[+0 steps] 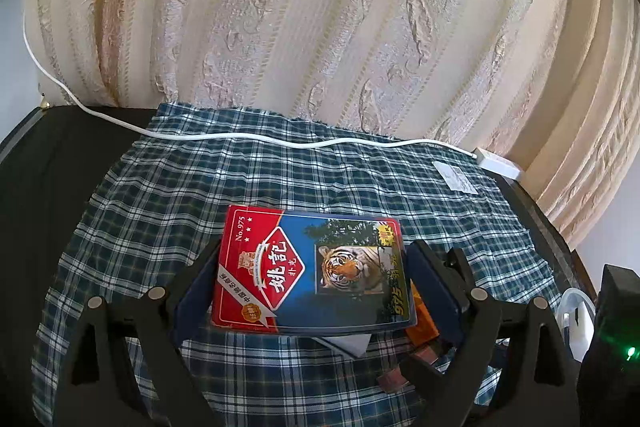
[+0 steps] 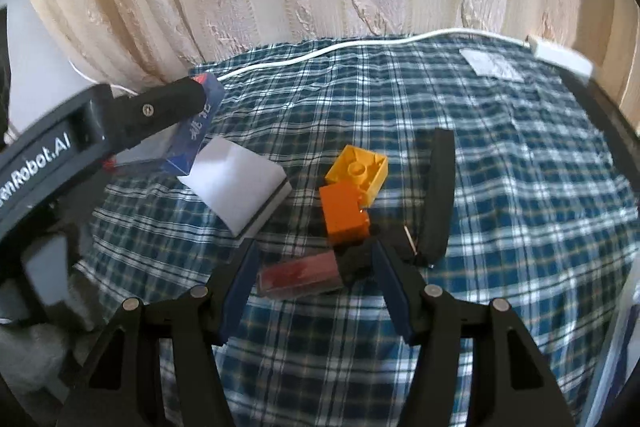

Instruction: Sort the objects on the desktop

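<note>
My left gripper is shut on a red and blue playing-card box with a tiger picture, held above the plaid cloth; it also shows at the left of the right wrist view. My right gripper is open, low over the cloth, its fingers on either side of a red tube with a black cap. Just beyond lie an orange brick, a yellow brick, a white eraser block and a black bar.
A blue plaid cloth covers the dark table. A white cable runs along the back to a white adapter. A white paper slip lies at the back right. A patterned curtain hangs behind.
</note>
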